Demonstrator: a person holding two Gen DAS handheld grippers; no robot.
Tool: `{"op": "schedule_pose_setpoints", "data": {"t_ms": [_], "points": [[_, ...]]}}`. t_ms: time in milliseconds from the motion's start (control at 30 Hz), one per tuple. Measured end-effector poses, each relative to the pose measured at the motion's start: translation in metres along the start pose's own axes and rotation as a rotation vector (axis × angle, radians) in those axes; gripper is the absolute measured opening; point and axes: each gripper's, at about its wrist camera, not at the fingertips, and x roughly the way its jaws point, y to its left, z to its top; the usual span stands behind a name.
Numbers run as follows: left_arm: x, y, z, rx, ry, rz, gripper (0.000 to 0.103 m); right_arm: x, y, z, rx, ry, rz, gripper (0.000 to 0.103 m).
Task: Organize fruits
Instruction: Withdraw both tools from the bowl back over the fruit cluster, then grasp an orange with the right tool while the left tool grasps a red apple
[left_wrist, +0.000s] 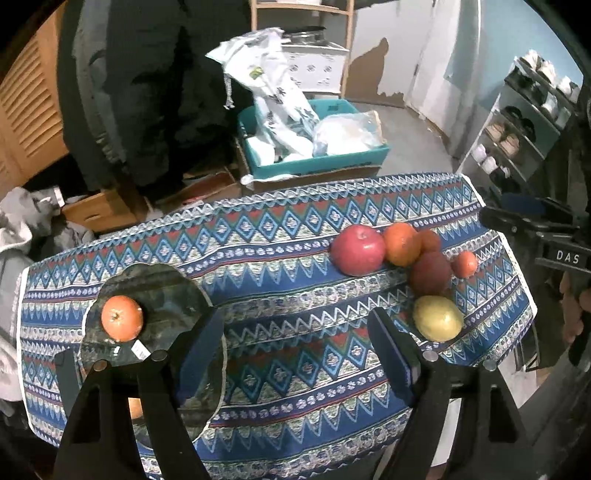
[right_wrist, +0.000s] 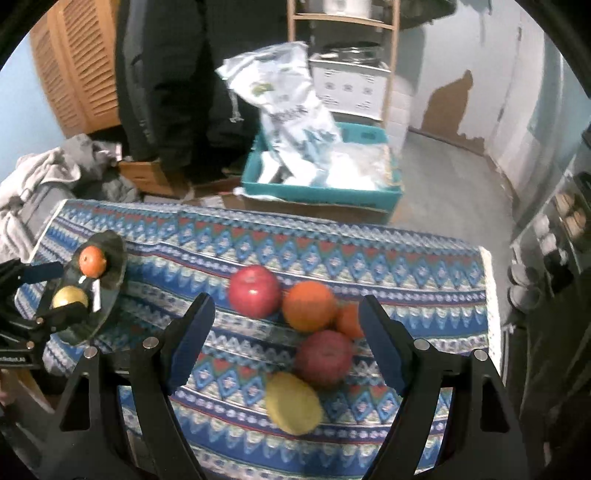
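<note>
A glass plate (left_wrist: 173, 295) lies at the left of the patterned tablecloth (left_wrist: 277, 229), and an orange (left_wrist: 122, 317) rests on it. My left gripper (left_wrist: 295, 354) hangs open over the cloth beside the plate, its pads bare. A yellowish fruit (left_wrist: 135, 408) peeks out behind its left finger. To the right lie a red apple (left_wrist: 357, 250), an orange (left_wrist: 402, 243), a dark red apple (left_wrist: 430, 273), small tangerines and a lemon (left_wrist: 437, 318). My right gripper (right_wrist: 288, 343) is open above this pile, with the dark red apple (right_wrist: 324, 357) and lemon (right_wrist: 293, 402) below its gap, untouched.
A person in dark clothes (left_wrist: 147, 92) stands behind the table. On the floor beyond sits a teal box (right_wrist: 317, 192) with plastic bags. A shoe rack (left_wrist: 517, 122) stands at the right, cardboard boxes and grey clothing (right_wrist: 44, 177) at the left.
</note>
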Motion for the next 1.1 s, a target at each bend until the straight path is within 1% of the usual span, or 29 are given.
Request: {"op": "schedule_pose_setpoints", "data": {"t_ms": [333, 500, 633, 767, 967, 1100], "points": [[0.029, -0.031, 0.013, 0.052, 0.027, -0.027, 0.082, 0.004, -0.054, -0.02, 0.074, 0.02, -0.049, 0.08], [0.047, -0.042, 0.016, 0.08, 0.041, -0.021, 0.082, 0.013, -0.081, -0.031, 0.124, 0.047, -0.071, 0.08], [0.061, -0.048, 0.018, 0.089, 0.064, -0.022, 0.082, 0.031, -0.104, -0.042, 0.174, 0.093, -0.086, 0.08], [0.074, -0.049, 0.02, 0.084, 0.083, -0.03, 0.082, 0.053, -0.12, -0.055, 0.198, 0.14, -0.095, 0.08], [0.096, -0.046, 0.022, 0.04, 0.131, -0.05, 0.082, 0.088, -0.135, -0.071, 0.236, 0.221, -0.094, 0.08], [0.107, -0.046, 0.021, 0.041, 0.144, -0.041, 0.082, 0.108, -0.138, -0.08, 0.243, 0.268, -0.091, 0.08]]}}
